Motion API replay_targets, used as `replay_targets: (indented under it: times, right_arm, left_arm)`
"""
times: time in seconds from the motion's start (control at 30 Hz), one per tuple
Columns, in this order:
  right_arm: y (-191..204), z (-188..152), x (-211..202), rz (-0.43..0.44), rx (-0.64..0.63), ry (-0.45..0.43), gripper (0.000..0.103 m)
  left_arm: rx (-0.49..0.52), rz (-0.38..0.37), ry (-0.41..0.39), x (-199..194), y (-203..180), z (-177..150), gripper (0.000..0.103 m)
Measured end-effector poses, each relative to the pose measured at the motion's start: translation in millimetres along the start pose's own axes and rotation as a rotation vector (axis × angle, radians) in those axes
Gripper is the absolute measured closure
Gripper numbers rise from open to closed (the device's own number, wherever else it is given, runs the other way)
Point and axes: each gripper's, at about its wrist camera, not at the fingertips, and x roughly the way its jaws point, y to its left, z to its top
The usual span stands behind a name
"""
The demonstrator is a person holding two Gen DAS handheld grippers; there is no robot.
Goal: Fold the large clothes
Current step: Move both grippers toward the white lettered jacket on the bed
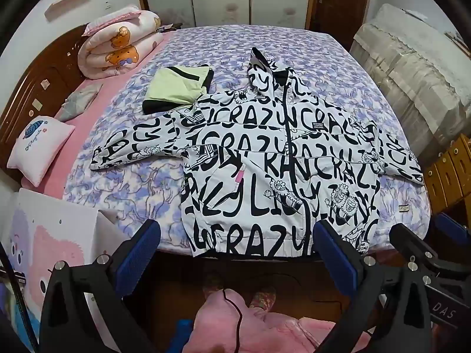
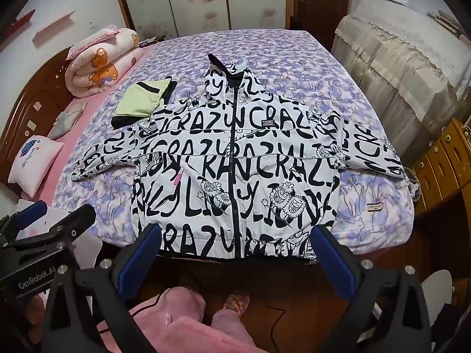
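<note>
Bed (image 1: 147, 182) edge meets jacket (image 1: 265, 161) hem, sleeves spread

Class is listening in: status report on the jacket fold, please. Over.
Left gripper and right gripper open, empty, above the hem. Printed jacket flat, unfolded, zipped. Folded green garment touches one sleeve.

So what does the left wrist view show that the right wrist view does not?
Only the left wrist view: the left hand-held gripper seen from behind, open, and a pastel box beside the bed.
Only the right wrist view: the right hand-held gripper seen from behind, open, and the full right sleeve.
Both: the printed jacket spread flat, the folded green garment, the rolled quilt.
</note>
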Motion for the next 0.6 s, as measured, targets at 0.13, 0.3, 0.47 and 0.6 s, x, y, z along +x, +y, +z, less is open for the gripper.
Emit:
replay_targets:
  times: [0.13, 0.3, 0.47, 0.6]
  right_arm:
    - [0.3, 0.1, 0.3, -0.005, -0.003, 0.002, 0.001]
    - [-0.4, 0.3, -0.5, -0.013, -0.004, 0.003, 0.001]
    - [-2.6, -1.4, -2.4, -0.014, 0.003, -0.009, 0.001]
    - [-4.4, -0.5, -4.3, -0.013, 0.006, -0.009, 0.001]
  left_arm:
    - [0.005, 0.018, 0.0, -0.3, 0.0, -0.1, 0.001]
    - [0.0, 0.027, 0.007, -1.7, 0.9, -1.7, 0.001]
    - [-0.001, 0.028, -0.001, -0.8, 7.5, 0.3, 0.001]
    - [-0.001, 0.022, 0.003, -3.6, 12.8, -1.0, 0.001]
